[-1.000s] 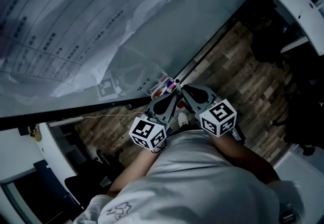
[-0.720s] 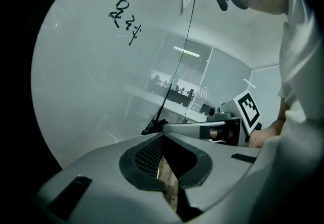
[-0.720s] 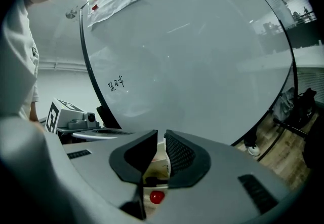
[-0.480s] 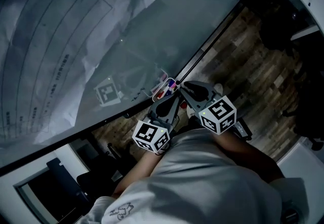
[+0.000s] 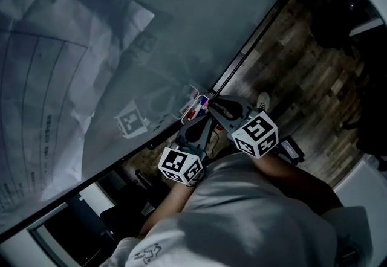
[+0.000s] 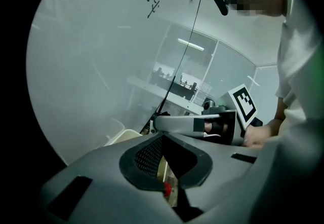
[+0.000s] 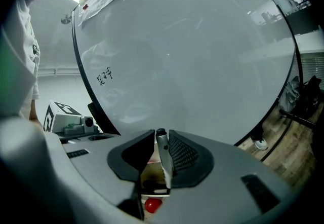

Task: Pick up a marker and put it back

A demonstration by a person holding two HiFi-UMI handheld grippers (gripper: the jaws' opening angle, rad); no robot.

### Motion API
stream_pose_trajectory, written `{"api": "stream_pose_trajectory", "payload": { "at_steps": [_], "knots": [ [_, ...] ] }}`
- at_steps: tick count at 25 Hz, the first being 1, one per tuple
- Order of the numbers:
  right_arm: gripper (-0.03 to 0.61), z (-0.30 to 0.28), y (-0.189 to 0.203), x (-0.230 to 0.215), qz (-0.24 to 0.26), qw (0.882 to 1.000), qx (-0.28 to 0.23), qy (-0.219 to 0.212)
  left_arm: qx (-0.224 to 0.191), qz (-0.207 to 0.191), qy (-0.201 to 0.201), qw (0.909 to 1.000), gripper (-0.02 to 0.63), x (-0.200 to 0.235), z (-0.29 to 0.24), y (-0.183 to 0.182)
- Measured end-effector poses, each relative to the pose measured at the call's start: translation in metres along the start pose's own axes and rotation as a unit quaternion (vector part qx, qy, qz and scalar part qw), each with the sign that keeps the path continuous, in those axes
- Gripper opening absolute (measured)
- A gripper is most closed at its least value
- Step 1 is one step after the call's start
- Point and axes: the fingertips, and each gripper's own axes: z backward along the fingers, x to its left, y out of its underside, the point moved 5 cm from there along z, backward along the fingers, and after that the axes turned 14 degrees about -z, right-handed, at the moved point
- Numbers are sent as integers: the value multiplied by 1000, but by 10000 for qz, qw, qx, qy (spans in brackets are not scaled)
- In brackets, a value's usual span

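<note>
Holding: right hand-held gripper (image 7: 161,137) clamped on a marker (image 7: 163,157), close to the whiteboard (image 7: 192,56).
Left hand-held gripper (image 6: 164,139): jaws narrowly apart, empty (red cap (image 6: 166,189) shows below).
Hard to see: head view is dim; marker tray (image 5: 192,102) part-covered by both grippers; held marker not resolvable there.
Change: camera swung, paper sheets (image 5: 54,78) slid left; grippers stayed at the tray.

Glossy smooth whiteboard (image 5: 230,6), creased paper sheets (image 5: 60,72), wood-plank floor (image 5: 290,72), smooth plastic marker (image 7: 163,159)
</note>
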Motion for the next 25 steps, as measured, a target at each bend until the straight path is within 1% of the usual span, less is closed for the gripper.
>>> {"api": "stream_pose_trajectory", "payload": {
  "at_steps": [12, 25],
  "knots": [
    [74, -6, 2, 0, 110, 9998, 69, 147, -20, 26, -7, 10000, 5, 3, 7, 4],
    [74, 10, -9, 18, 242, 9995, -161, 105, -193, -130, -25, 9997, 5, -6, 21, -3]
  ]
}}
